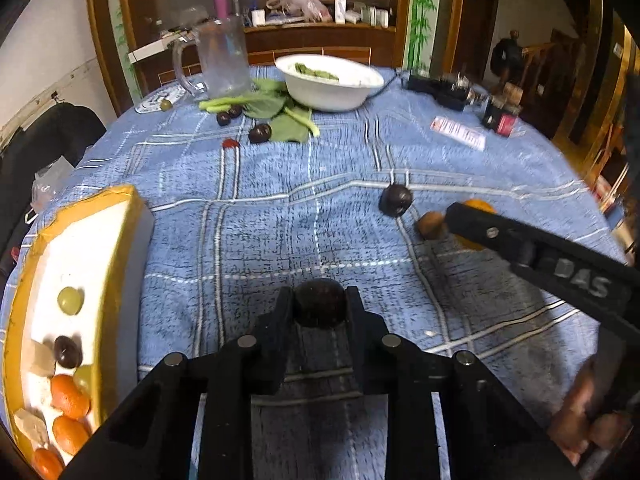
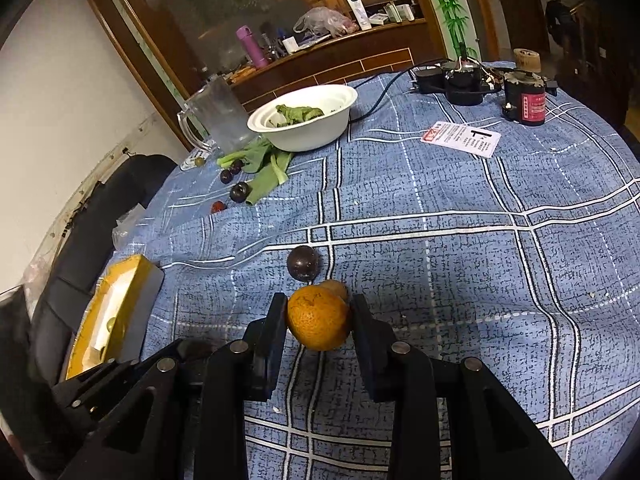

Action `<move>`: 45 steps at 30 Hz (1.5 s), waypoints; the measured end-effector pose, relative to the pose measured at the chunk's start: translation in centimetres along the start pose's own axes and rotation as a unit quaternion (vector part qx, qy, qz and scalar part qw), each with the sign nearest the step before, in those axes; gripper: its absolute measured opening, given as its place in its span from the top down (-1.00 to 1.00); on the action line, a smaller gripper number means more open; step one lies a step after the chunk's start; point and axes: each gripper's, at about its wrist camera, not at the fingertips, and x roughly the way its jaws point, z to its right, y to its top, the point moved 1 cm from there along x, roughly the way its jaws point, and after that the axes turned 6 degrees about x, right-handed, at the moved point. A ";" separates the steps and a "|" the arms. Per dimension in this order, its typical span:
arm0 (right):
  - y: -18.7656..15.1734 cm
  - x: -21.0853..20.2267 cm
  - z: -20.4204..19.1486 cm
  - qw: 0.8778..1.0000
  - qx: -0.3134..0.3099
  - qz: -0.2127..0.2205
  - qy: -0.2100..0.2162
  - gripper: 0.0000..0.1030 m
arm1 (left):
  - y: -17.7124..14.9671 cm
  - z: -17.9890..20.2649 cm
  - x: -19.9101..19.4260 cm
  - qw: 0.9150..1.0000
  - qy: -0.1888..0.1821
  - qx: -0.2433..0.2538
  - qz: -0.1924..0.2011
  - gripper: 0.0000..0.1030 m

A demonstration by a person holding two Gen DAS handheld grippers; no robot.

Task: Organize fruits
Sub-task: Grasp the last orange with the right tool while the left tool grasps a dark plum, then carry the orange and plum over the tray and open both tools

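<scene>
A round tabletop (image 1: 340, 184) covered in blue plaid cloth. The left hand-held gripper (image 1: 320, 304) is closed narrowly around a dark plum (image 1: 320, 302), held near the tabletop's near edge. The right hand-held gripper (image 2: 319, 316) clamps an orange mandarin (image 2: 318, 316) between both fingers. Just beyond the mandarin lie a small brown fruit (image 2: 336, 289) and another dark plum (image 2: 303, 263). At the near left, a yellow-rimmed box (image 1: 116, 216) holds a green grape (image 1: 71, 300), a dark fruit and several small oranges (image 1: 70, 396). At the far side stand a white bowl (image 1: 332, 92) of greens and a glass mug (image 1: 222, 60), with loose leaves and more dark plums nearby.
</scene>
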 end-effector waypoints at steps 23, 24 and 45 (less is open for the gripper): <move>-5.7 -3.1 -9.1 0.994 -0.082 -0.001 0.065 0.33 | -9.7 -20.8 -13.5 0.970 0.085 -0.222 0.050 0.52; -6.4 -3.2 -10.4 0.993 -0.091 -0.011 0.076 0.33 | -10.3 -21.5 -13.2 0.968 0.084 -0.231 0.045 0.52; -19.2 2.4 -27.2 0.937 -0.314 -0.132 0.081 0.28 | -10.0 -27.1 -7.0 0.970 0.042 -0.238 -0.033 0.48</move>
